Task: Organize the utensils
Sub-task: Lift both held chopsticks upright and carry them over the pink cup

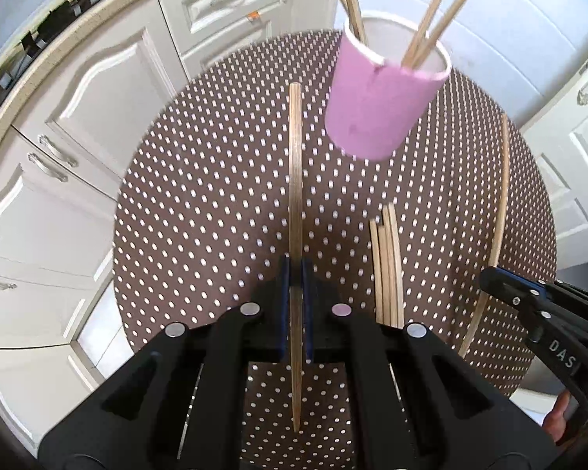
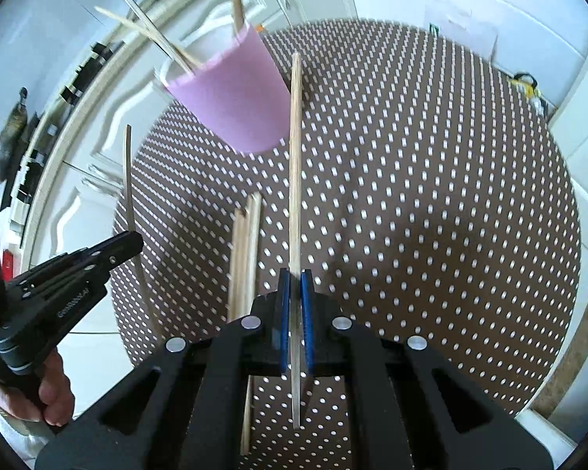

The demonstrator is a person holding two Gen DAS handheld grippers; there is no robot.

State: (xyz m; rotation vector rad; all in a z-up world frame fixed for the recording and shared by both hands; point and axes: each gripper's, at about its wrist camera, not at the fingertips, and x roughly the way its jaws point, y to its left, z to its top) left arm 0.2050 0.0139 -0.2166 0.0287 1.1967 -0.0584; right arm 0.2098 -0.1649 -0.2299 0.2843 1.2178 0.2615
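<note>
Chopsticks: one clamped in the left gripper [image 1: 296, 274], one in the right gripper [image 2: 295, 286]. Four stand in one pink cup [image 1: 376, 105]. A small bundle [image 1: 388, 266] lies on the dotted table [image 1: 200, 196].

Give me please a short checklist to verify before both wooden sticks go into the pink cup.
1. Left gripper shut on its flat wooden stick: ok.
2. Right gripper shut on its own wooden stick: ok.
3. Pink cylindrical cup upright on the brown dotted tablecloth: ok.
4. Room left in the cup among the sticks already inside: ok.
5. Loose bundle of sticks still on the cloth: not ok, still to be collected.
6. Stick tips above the cup rim: cannot tell.
</note>
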